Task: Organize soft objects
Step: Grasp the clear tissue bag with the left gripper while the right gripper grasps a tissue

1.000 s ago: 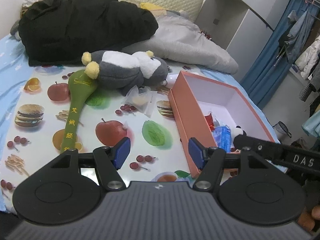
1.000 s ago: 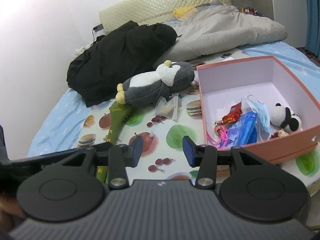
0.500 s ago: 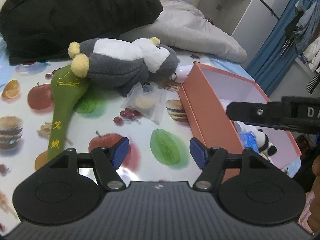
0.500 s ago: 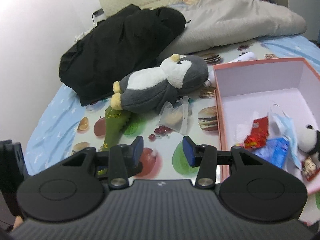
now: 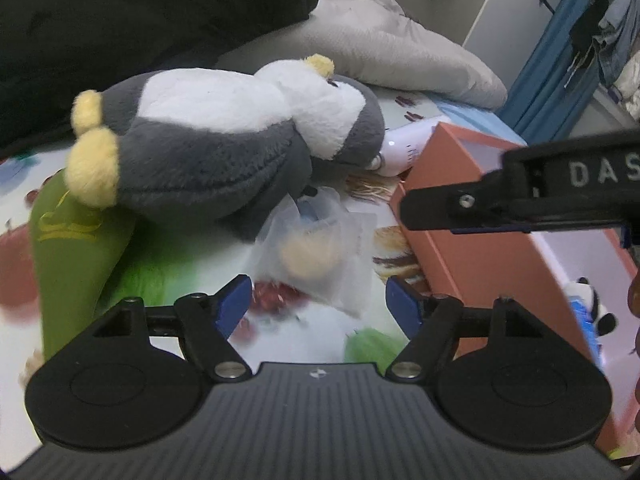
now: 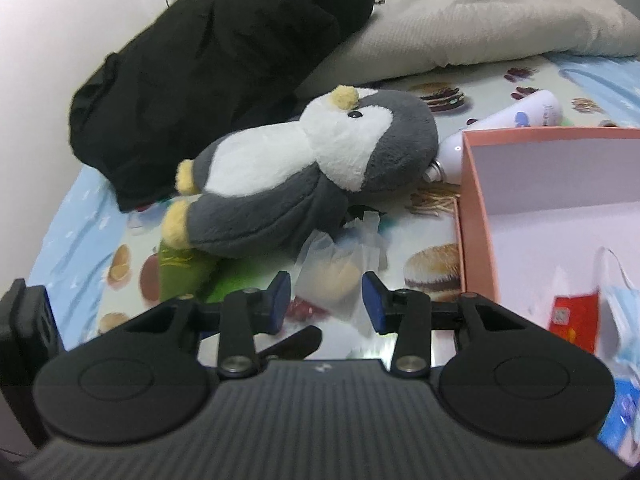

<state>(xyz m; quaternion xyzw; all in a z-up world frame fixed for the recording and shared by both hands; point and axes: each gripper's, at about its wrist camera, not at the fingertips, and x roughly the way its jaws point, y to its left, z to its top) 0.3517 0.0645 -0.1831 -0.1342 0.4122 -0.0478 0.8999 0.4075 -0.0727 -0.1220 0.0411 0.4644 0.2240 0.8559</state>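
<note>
A grey and white penguin plush (image 5: 200,152) (image 6: 300,172) lies on its side on the fruit-print sheet. Its feet rest on a long green plush (image 5: 68,248) (image 6: 180,276). A clear bag (image 5: 316,256) (image 6: 336,276) holding something round and yellow lies just in front of the penguin. My left gripper (image 5: 319,300) hovers close over the bag, jaws opening, nothing between them. My right gripper (image 6: 326,296) points at the same bag, its jaws closing a little and empty. An orange box (image 5: 452,248) (image 6: 476,208) stands to the right with a small panda plush (image 5: 592,304) inside.
A black coat (image 5: 140,20) (image 6: 224,52) and a grey duvet (image 5: 380,48) (image 6: 480,20) are piled behind the penguin. A white bottle (image 5: 404,148) (image 6: 516,128) lies between the penguin's head and the box. A red packet (image 6: 572,316) lies in the box.
Both grippers have come forward and down towards the penguin and the clear bag, which now fill the views. The left jaws stand wider, the right jaws slightly narrower.
</note>
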